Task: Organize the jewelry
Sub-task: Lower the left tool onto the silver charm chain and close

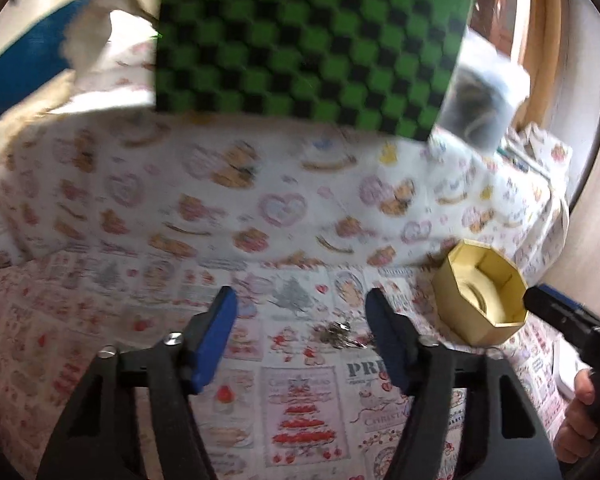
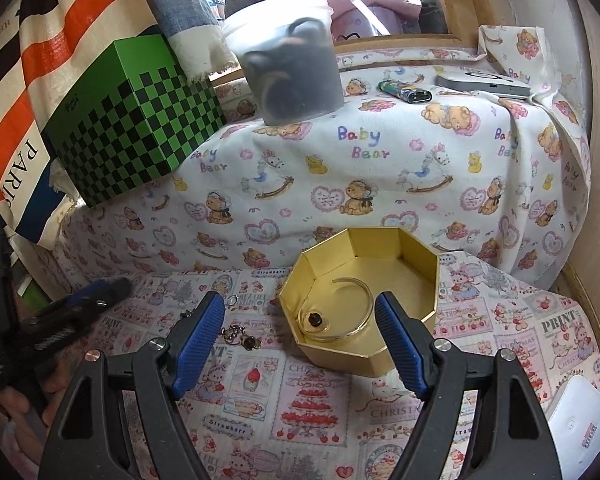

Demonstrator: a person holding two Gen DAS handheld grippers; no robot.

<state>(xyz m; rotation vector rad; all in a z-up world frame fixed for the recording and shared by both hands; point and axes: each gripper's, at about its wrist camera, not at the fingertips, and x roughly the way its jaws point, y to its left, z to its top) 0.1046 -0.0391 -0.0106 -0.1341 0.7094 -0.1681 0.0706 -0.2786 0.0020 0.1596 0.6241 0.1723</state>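
A gold octagonal box (image 2: 404,344) stands open on the printed cloth; inside lie a gold bangle (image 2: 356,330) and a small dark-stoned piece (image 2: 315,320). The box also shows in the left wrist view (image 1: 460,300). A small heap of silver jewelry (image 1: 340,334) lies on the cloth between my left fingers; in the right wrist view the heap (image 2: 242,338) is left of the box. My left gripper (image 1: 302,312) is open and empty above the heap. My right gripper (image 2: 300,320) is open and empty, its jaws astride the box's near left side.
A green and black checkered box (image 2: 136,128) and a clear tub of dark items (image 2: 292,64) stand on the raised bear-print ledge (image 2: 400,168). A lighter (image 2: 406,92) and a grey device (image 2: 484,82) lie there too. A white object (image 2: 580,428) lies near right.
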